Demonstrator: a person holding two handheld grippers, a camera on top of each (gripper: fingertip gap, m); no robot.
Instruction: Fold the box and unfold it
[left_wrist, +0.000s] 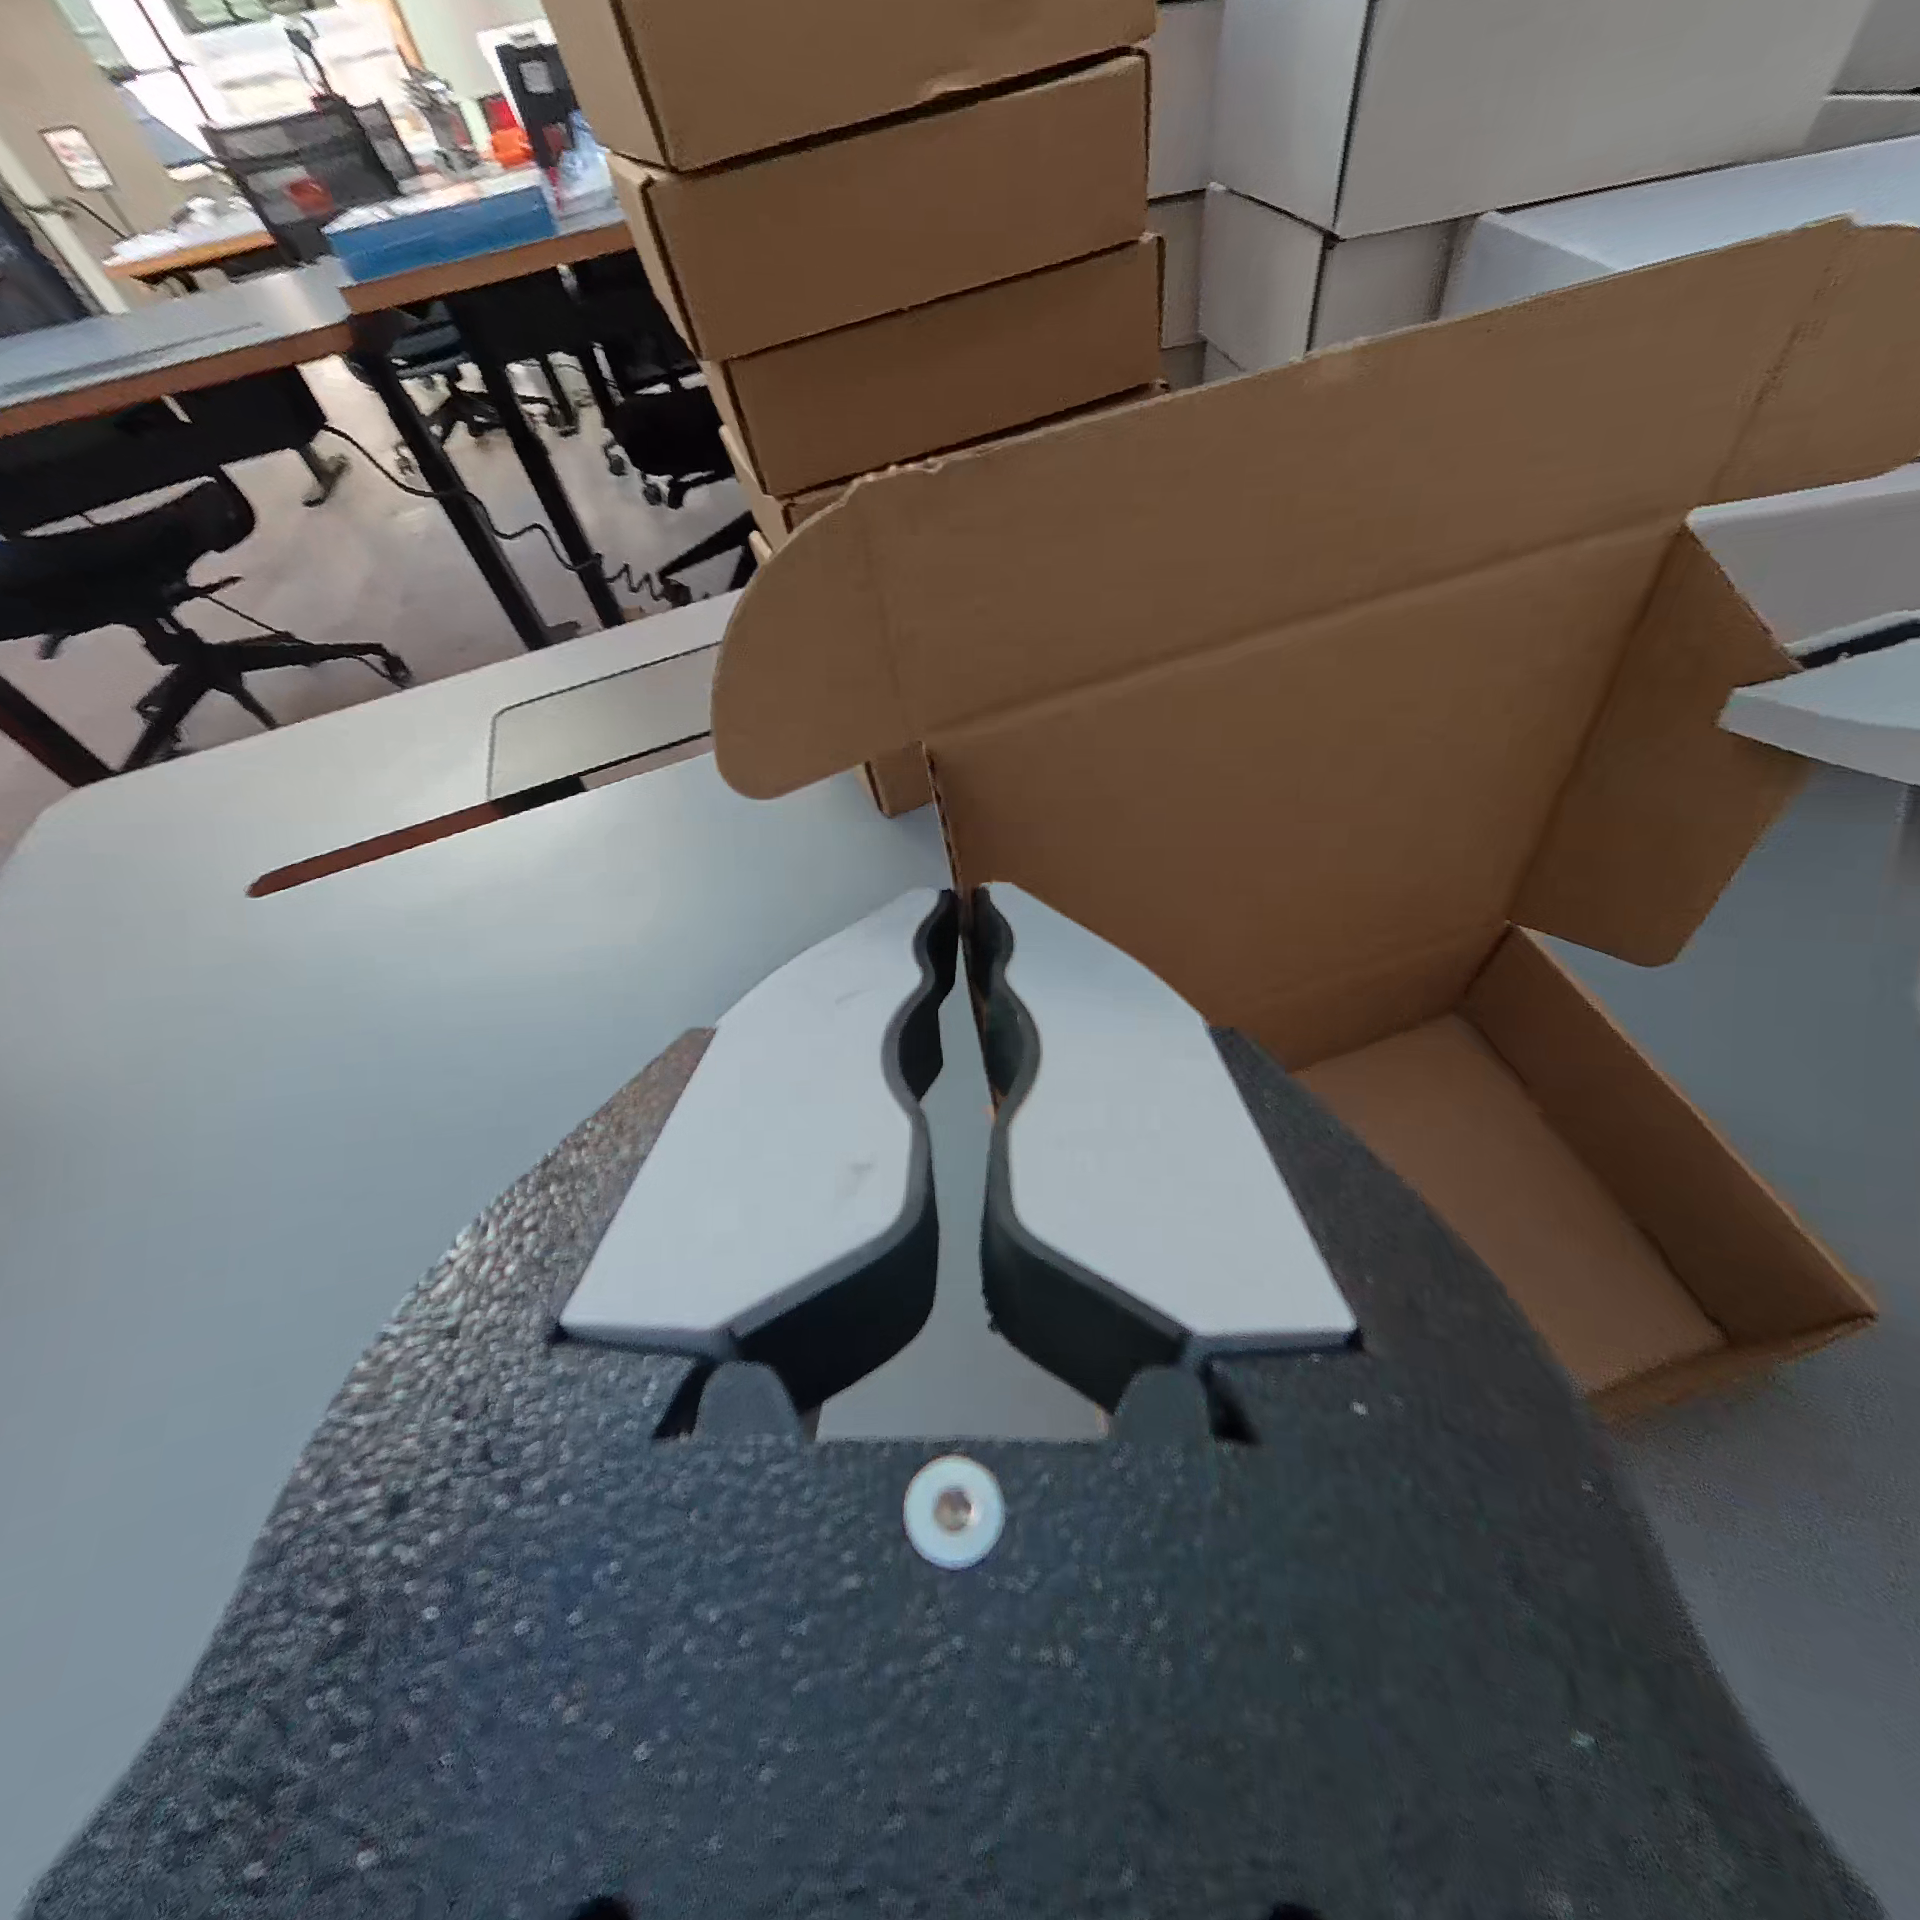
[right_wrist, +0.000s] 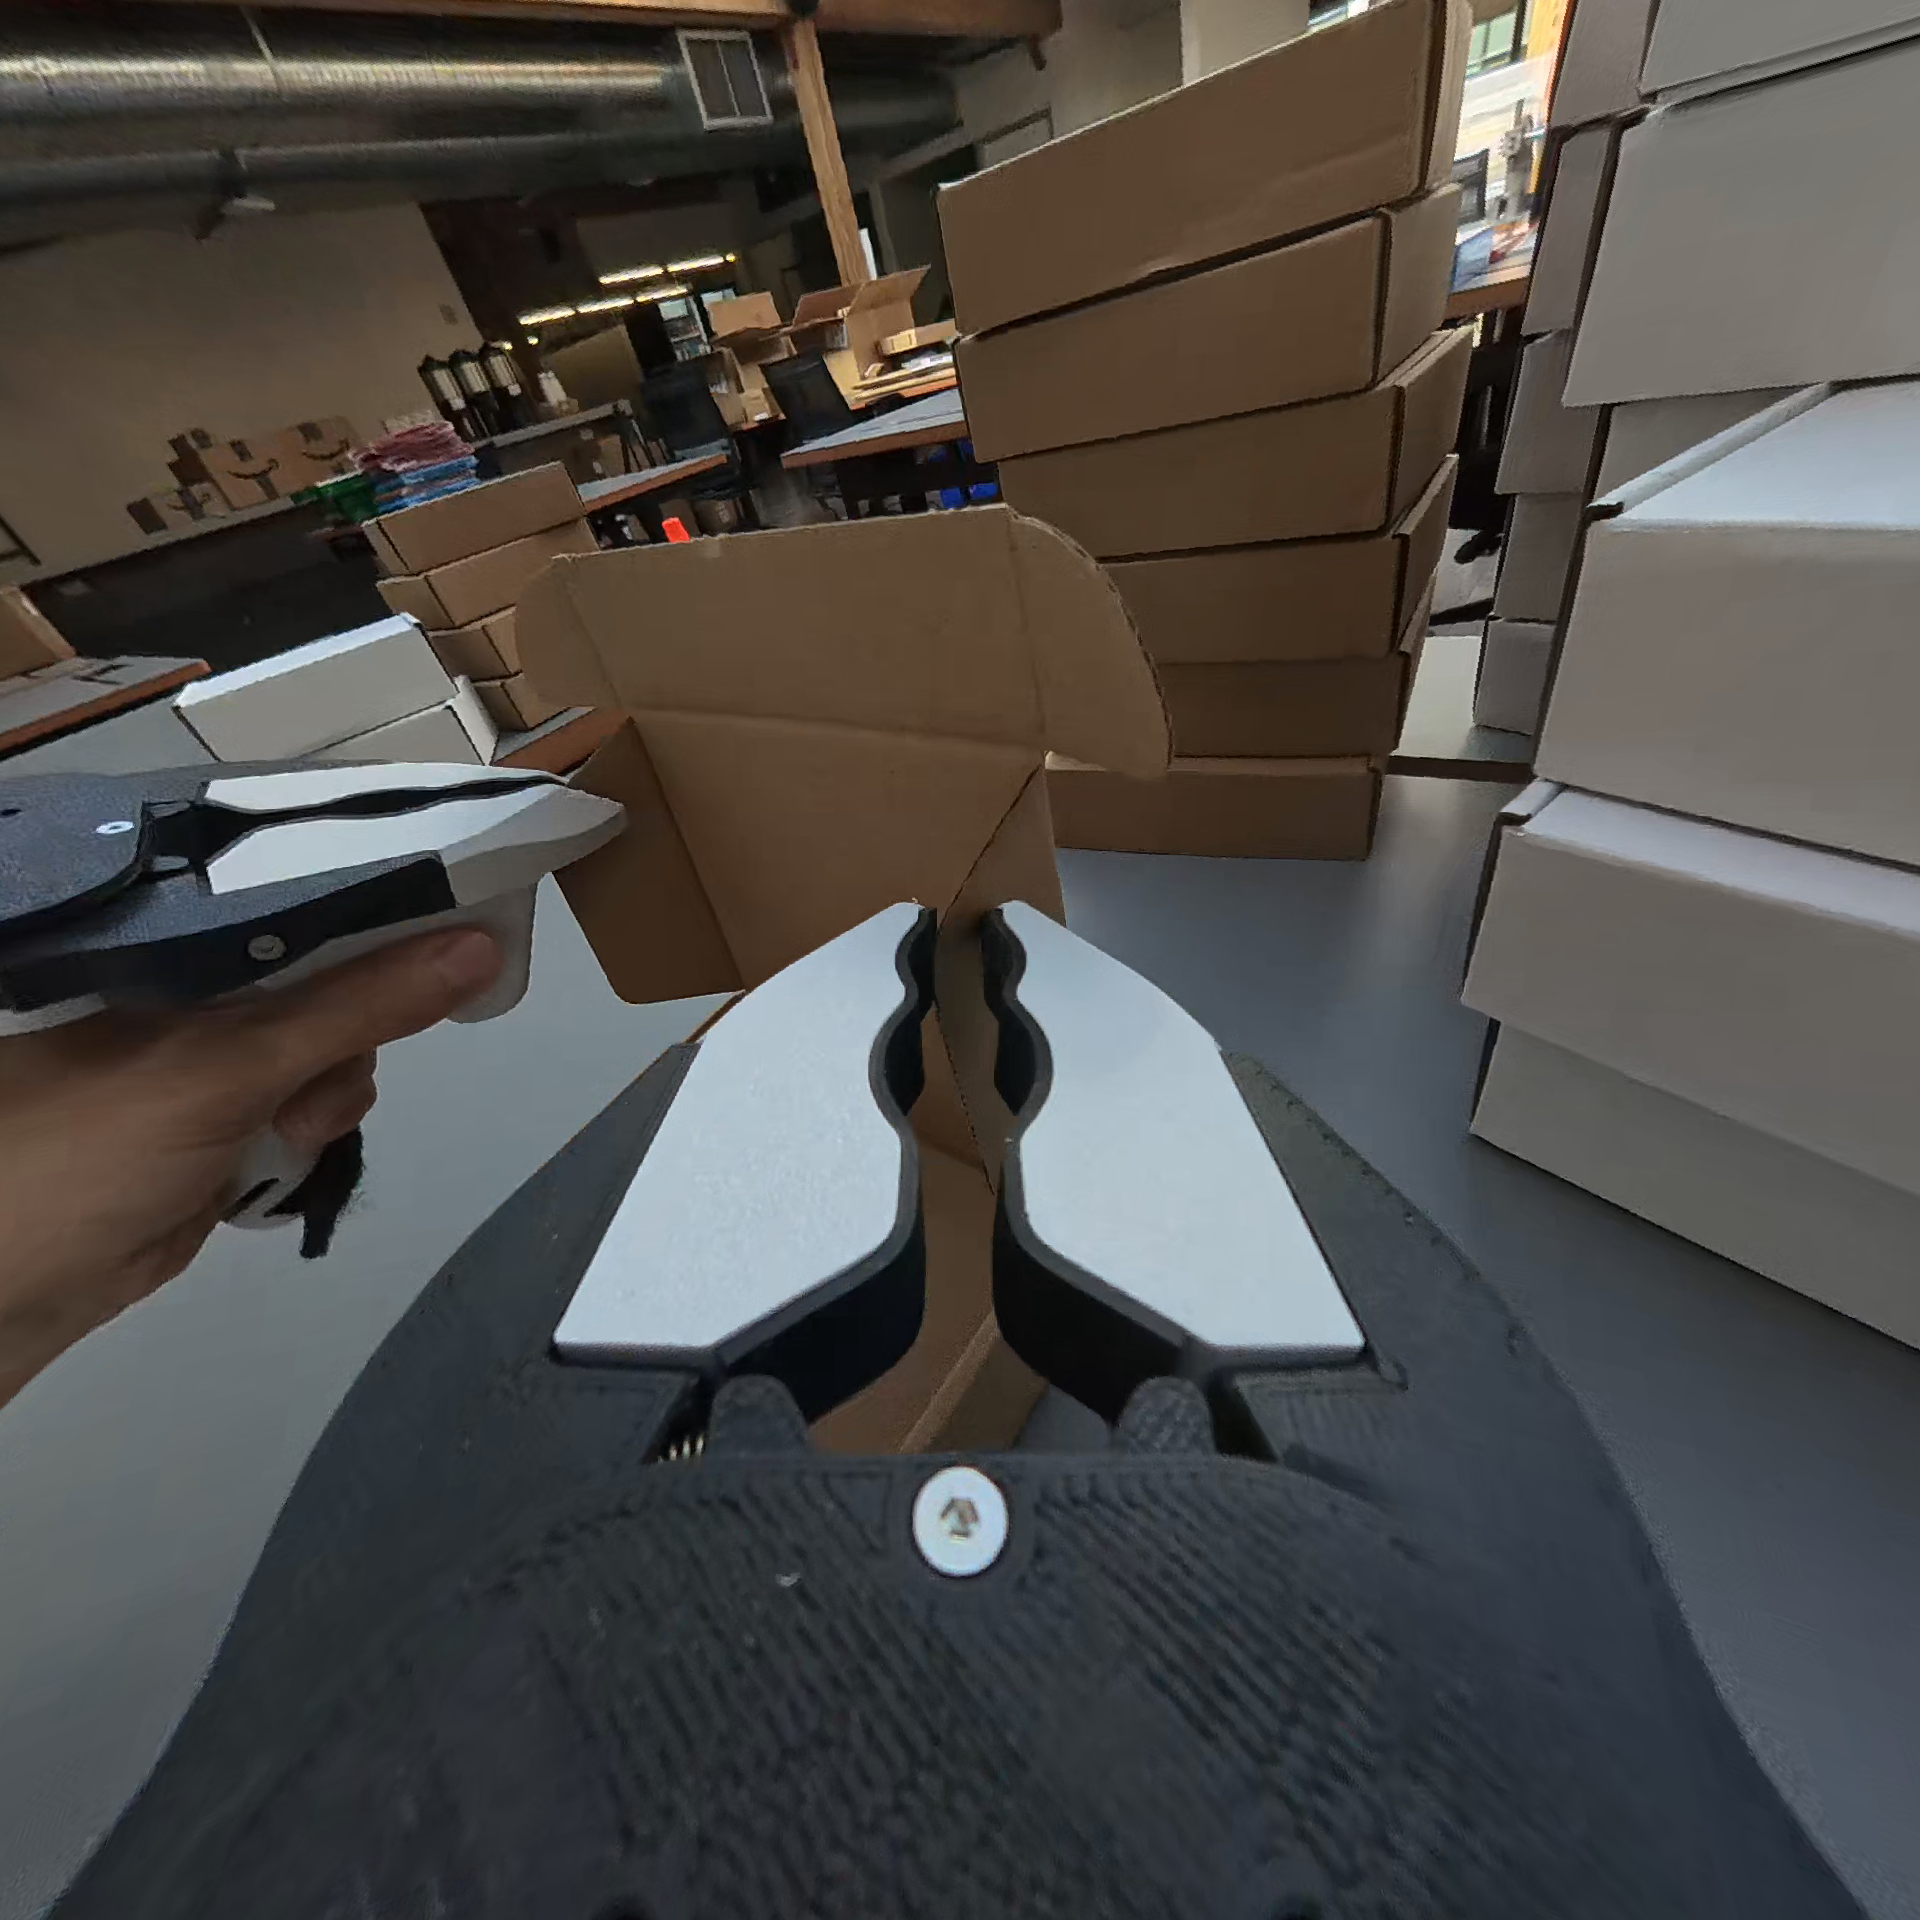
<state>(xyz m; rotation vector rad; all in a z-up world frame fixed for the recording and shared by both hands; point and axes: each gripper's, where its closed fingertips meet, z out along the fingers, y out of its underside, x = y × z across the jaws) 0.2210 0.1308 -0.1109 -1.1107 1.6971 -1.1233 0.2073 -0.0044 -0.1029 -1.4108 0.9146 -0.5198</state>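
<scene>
Left tongs (left_wrist: 964, 909) on open box (left_wrist: 1351, 831) wall

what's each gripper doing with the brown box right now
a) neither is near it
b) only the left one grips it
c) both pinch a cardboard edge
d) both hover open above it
c: the left gripper and right gripper each pinch a wall edge of the box.

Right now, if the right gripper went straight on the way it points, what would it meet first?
The right gripper already has a side wall of the box between its nearly closed fingers, so going on it would probably push along that wall towards the raised lid. The depth there is unclear.
</scene>
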